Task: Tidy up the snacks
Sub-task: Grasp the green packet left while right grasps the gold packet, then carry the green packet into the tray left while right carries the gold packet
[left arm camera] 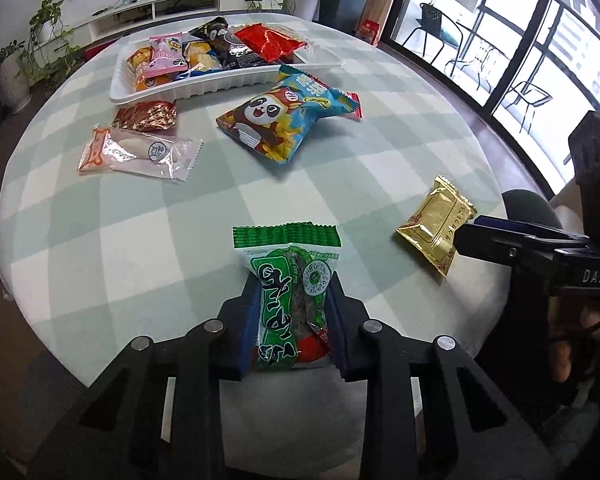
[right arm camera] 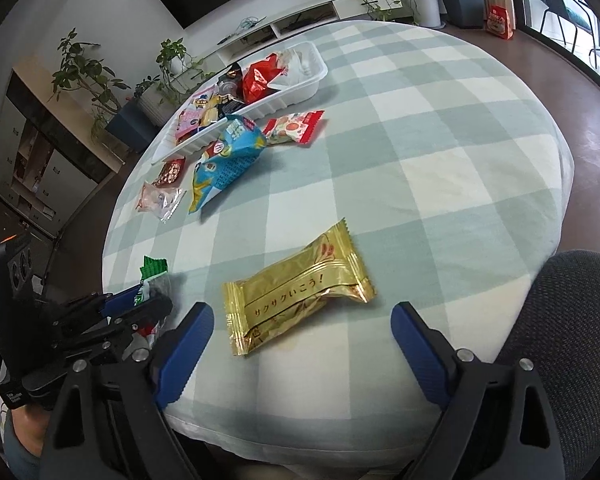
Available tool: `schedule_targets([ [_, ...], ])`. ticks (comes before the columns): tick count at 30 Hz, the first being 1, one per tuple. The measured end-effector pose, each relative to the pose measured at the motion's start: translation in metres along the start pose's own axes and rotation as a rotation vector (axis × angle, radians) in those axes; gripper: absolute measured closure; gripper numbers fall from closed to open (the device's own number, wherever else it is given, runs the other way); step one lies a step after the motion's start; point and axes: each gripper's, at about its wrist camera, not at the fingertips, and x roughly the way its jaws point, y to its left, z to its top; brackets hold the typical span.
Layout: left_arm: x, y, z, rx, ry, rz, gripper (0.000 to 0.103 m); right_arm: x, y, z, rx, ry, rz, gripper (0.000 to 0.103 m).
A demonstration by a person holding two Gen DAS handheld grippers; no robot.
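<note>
Because loose snacks belonged in the white tray (left arm camera: 188,92), the left gripper (left arm camera: 290,316) had its jaws clamped on the green packet (left arm camera: 290,300), while the right gripper (right arm camera: 302,320) straddled the gold packet (right arm camera: 300,288) on the desk (right arm camera: 440,140), jaws wide apart.

We read "DAS" on the right gripper (left arm camera: 466,240) body and "サクサクいこう!" on the gold packet (right arm camera: 300,292).

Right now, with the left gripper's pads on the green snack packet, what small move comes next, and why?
Probably lift the green printed snack packet slightly off the checked tablecloth. The left gripper has its blue pads pressed on both sides of the packet, so it looks gripped, and the white ribbed plastic tray where other snacks sit lies across the table. A short lift would confirm the hold before carrying.
</note>
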Motion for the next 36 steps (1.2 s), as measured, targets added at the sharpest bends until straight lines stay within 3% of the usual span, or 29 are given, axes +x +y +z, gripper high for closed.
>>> schedule_targets([
  [4,-0.003,0.01,-0.006,-0.032,-0.007,-0.013,0.075,0.007,0.009,0.003,-0.013,0.015,0.013,0.012],
  [13,-0.005,0.019,-0.014,-0.069,-0.025,-0.046,0.075,0.037,0.039,0.022,-0.138,0.029,-0.062,0.019],
  [22,-0.006,0.024,-0.018,-0.086,-0.038,-0.055,0.075,0.043,0.068,0.0,-0.34,0.02,-0.186,0.034],
  [28,-0.005,0.023,-0.019,-0.085,-0.044,-0.059,0.075,0.041,0.065,0.002,-0.34,0.016,-0.201,0.042],
  [33,-0.005,0.021,-0.02,-0.081,-0.046,-0.057,0.075,0.039,0.064,0.001,-0.357,0.008,-0.208,0.062],
  [36,-0.005,0.02,-0.021,-0.082,-0.048,-0.055,0.075,0.037,0.065,0.0,-0.369,0.006,-0.204,0.067],
])
